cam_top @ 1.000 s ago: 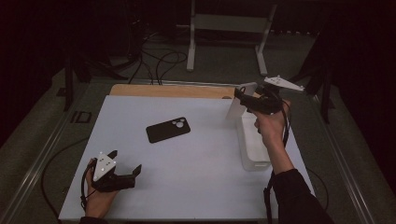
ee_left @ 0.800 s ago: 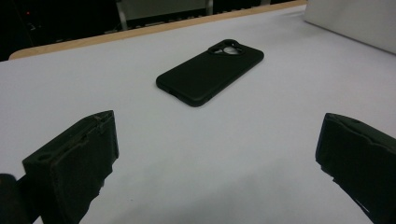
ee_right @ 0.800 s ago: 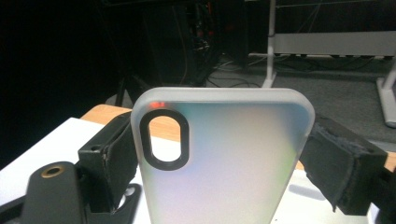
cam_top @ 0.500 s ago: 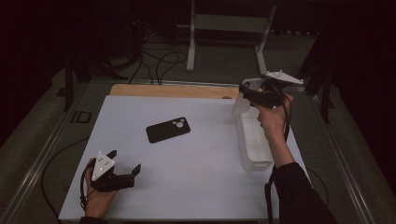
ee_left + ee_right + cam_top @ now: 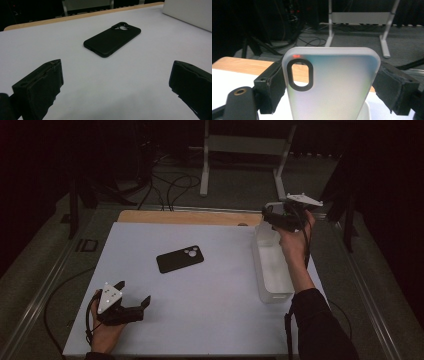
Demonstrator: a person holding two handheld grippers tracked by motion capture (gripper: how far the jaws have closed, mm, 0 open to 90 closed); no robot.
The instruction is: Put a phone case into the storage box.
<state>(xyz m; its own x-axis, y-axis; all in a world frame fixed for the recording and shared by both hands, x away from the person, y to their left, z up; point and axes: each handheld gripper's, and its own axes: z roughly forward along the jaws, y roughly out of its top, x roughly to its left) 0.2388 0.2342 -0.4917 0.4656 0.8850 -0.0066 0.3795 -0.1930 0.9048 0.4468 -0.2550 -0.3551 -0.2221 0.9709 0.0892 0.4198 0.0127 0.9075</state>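
Above the one white plastic bin [image 5: 272,270], the right gripper [image 5: 329,87] clamps one frosted translucent phone case [image 5: 332,87]; left of the bin lies one black phone case [image 5: 180,259], and the left gripper [image 5: 131,300] gapes wide, empty.

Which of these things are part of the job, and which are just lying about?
In use: right gripper clamped on a frosted phone case, above the white bin.
Lying about: black phone case, open left gripper, metal stand, floor cables.

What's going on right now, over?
Right gripper shut on frosted phone case above white bin. Left gripper open, idle. Black case lies clear.
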